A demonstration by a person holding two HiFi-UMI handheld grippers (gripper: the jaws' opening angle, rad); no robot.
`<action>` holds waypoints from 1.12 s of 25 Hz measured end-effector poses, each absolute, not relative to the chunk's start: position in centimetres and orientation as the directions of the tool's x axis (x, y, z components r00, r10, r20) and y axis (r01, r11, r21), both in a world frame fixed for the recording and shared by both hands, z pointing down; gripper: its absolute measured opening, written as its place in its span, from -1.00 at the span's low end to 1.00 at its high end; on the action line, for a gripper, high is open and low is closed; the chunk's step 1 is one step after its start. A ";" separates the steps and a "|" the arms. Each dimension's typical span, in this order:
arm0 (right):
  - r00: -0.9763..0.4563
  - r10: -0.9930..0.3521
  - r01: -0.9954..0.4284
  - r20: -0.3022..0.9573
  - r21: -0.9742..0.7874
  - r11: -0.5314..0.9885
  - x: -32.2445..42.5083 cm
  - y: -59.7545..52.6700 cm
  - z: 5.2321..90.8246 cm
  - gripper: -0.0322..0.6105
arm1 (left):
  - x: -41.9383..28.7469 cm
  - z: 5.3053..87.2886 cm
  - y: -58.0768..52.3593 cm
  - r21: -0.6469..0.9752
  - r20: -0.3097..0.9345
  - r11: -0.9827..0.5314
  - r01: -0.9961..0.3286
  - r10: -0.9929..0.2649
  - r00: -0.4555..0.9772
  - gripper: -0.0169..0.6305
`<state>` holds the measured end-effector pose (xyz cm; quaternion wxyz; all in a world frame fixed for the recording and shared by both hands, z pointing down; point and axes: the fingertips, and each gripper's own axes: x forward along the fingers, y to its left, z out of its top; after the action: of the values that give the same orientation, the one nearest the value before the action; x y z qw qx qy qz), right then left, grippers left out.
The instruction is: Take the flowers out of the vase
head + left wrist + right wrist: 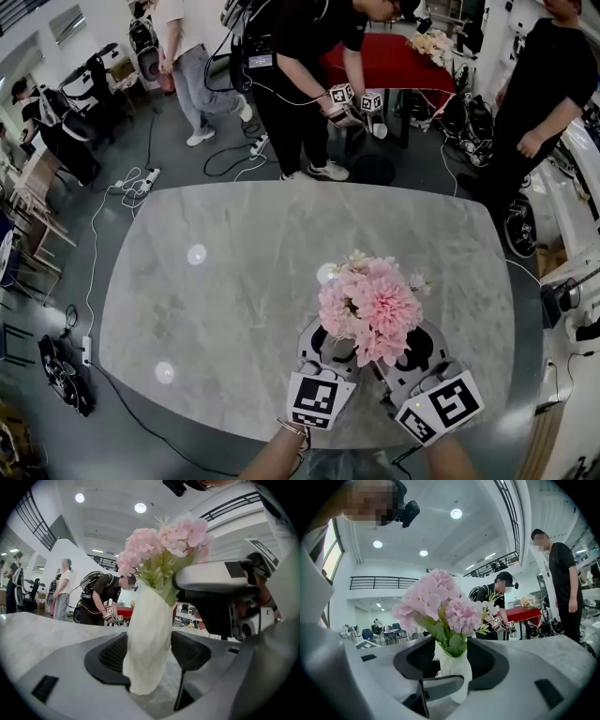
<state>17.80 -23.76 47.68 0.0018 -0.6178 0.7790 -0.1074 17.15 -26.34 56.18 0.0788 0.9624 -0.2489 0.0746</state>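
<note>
A bunch of pink flowers (368, 305) stands in a white vase (147, 639) near the front edge of the grey marble table (216, 281). In the head view the blossoms hide most of the vase. My left gripper (328, 345) has the vase body between its pads (110, 656), which rest against its sides. My right gripper (417, 349) is just right of the bouquet. In the right gripper view its jaws (450, 660) stand wide, with the vase (452, 670) and the green stems (452, 641) between them, untouched. The right gripper's grey body (220, 592) hangs close beside the flowers (161, 548).
Beyond the table's far edge a person (300, 66) bends over with another pair of grippers beside a red-covered table (394, 61). Another person (539, 103) stands at the right. Cables and a power strip (141, 183) lie on the floor at the left.
</note>
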 end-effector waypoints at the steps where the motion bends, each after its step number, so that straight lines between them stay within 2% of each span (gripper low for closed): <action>1: -0.242 -0.962 -0.962 0.130 -0.161 0.220 17.6 -23.9 47.6 -0.26 | 17.2 56.2 -26.2 0.109 0.184 -0.866 -0.488 -0.464 0.866 -0.02; 13: -0.250 -0.964 -0.959 0.092 -0.161 0.234 17.7 -25.3 47.1 -0.25 | 17.4 56.6 -25.8 0.103 0.196 -0.872 -0.479 -0.454 0.869 -0.04; 17: -0.238 -0.968 -0.957 0.076 -0.189 0.220 18.3 -25.2 46.7 -0.48 | 17.3 56.5 -25.7 0.093 0.200 -0.873 -0.479 -0.455 0.868 -0.04; 22: -0.229 -0.971 -0.964 0.076 -0.158 0.215 18.5 -25.1 46.5 -0.64 | 17.2 56.5 -25.7 0.089 0.198 -0.872 -0.481 -0.458 0.867 -0.04; 28: -0.232 -0.971 -0.965 0.052 -0.137 0.223 18.5 -24.9 45.6 -0.68 | 17.3 56.5 -25.6 0.082 0.200 -0.871 -0.484 -0.462 0.864 -0.04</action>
<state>18.47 -24.94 45.63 0.0220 -0.6192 0.7818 -0.0702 17.31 -25.59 56.53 0.0651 0.9633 -0.2455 0.0875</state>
